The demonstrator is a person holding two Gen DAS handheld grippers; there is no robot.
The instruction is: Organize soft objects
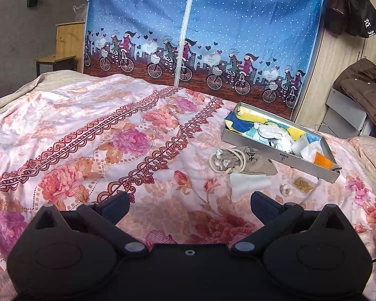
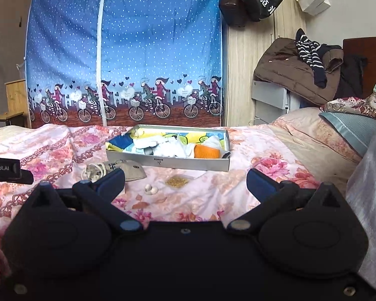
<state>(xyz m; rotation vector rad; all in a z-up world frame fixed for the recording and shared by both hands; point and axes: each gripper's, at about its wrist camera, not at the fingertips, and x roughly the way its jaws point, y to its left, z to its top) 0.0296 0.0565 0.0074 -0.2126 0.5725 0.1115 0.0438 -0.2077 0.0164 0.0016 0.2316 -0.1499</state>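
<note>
Both grippers hovered above the floral bedspread with nothing between their fingers: the left gripper had its 2 fingers spread wide, and the right gripper was spread the same way. Just beyond the right gripper lay small pale beads and a clear packet of golden bits. To the left of these rested a grey drawstring pouch with a cream cord at its mouth. Farther off sat a shallow grey box holding soft items: white cloths, an orange piece and yellow-blue fabric. Behind stood a blue fabric wardrobe.
</note>
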